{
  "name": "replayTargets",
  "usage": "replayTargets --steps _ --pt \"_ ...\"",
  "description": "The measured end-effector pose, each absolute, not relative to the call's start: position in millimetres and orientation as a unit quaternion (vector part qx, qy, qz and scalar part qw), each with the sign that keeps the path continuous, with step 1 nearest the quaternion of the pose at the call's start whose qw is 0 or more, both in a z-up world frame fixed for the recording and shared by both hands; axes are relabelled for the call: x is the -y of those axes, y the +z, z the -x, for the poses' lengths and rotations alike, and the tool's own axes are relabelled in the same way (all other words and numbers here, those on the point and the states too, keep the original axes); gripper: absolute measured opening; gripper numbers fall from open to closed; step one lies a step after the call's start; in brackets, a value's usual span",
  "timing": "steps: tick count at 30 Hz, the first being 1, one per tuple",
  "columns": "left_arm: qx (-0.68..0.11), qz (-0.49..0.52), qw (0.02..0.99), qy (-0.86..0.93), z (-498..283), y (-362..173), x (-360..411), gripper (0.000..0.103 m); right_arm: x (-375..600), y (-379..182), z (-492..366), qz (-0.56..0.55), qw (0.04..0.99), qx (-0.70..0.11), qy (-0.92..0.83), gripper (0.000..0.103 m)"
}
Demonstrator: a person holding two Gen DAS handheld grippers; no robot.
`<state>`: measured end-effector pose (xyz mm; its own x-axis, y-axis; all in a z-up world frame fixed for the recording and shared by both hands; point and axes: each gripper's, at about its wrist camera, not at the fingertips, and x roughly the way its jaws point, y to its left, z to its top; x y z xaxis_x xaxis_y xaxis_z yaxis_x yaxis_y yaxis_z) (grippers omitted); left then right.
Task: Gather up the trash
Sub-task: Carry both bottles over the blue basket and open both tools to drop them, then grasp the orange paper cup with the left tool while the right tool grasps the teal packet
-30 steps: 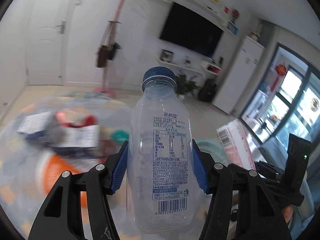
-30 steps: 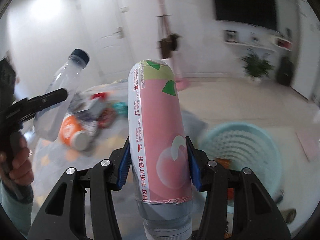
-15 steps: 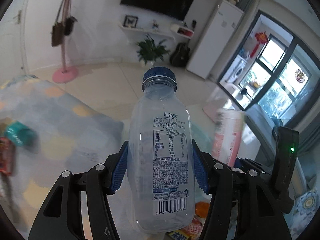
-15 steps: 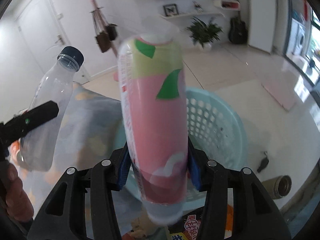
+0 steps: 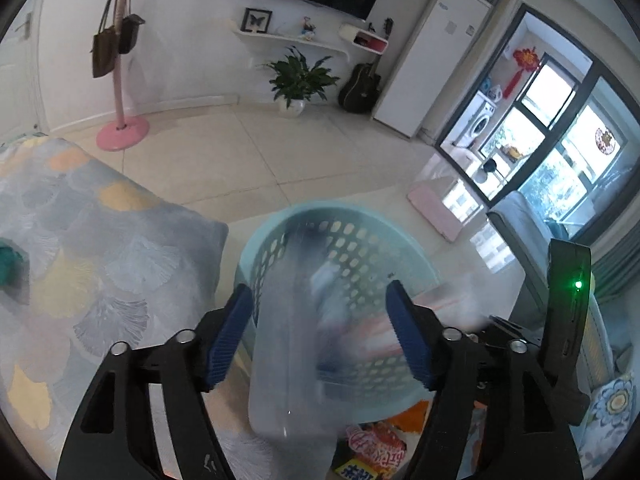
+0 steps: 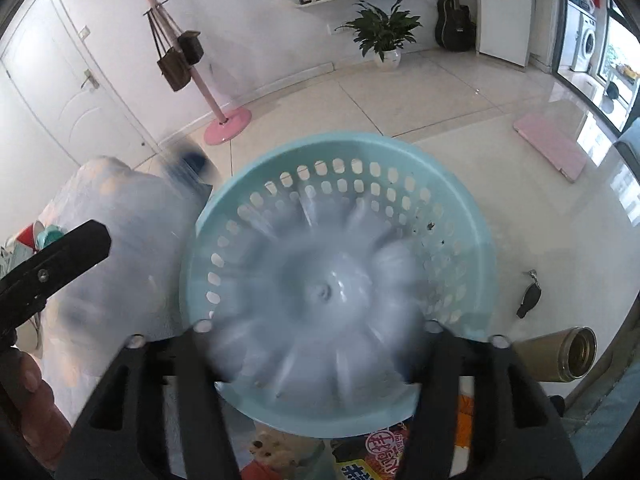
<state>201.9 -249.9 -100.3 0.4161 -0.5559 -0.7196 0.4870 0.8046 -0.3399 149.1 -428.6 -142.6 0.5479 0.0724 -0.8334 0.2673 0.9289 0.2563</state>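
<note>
A light blue perforated basket (image 5: 276,236) (image 6: 472,216) stands on the floor below both grippers. My left gripper (image 5: 320,332) is open; the clear bottle with a blue cap (image 5: 288,360) is a blur between its blue pads, slipping free and tilting toward the basket. My right gripper (image 6: 320,332) is open; the pink-labelled bottle (image 6: 320,296) shows as a blurred base, dropping toward the basket. The clear bottle also shows at left in the right wrist view (image 6: 140,248).
A patterned cloth surface (image 5: 100,248) lies left of the basket. Snack wrappers (image 6: 380,448) lie under the basket's near edge. A brass-coloured flask (image 6: 560,356) and a dark key fob (image 6: 528,296) lie on the floor at right. A pink coat stand (image 5: 120,80) stands behind.
Both grippers moved over the basket and opened. The clear bottle and the pink-labelled bottle, held tight before, now fall blurred out of the pads.
</note>
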Motion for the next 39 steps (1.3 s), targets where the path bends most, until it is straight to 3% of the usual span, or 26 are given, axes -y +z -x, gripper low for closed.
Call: replayTargets --steps 14,28,31,33,39 --pt "-0.394 0.063 0.862 -0.313 -166.0 -60.4 204.1 0.068 401.2 -97.6 -121.1 -0.159 0.893 -0.421 -0.026 0.061" --pt "-0.321 0.104 0.927 -0.165 -97.0 -13.2 35.5 0.068 267.4 -55.2 -109.3 -0.088 0.918 -0.369 0.117 0.06" --pt "-0.322 0.112 0.932 -0.119 -89.5 -14.0 -10.0 0.068 238.4 -54.5 -117.6 -0.079 0.913 -0.375 0.14 0.051" --pt "-0.325 0.122 0.934 -0.089 -86.9 -17.5 -42.2 0.068 220.2 -55.3 -125.3 -0.071 0.911 -0.377 0.153 0.039" --pt "-0.347 0.145 0.924 -0.071 -102.5 -33.9 -113.6 0.068 167.4 -55.7 -161.3 -0.039 0.907 -0.382 0.174 0.037"
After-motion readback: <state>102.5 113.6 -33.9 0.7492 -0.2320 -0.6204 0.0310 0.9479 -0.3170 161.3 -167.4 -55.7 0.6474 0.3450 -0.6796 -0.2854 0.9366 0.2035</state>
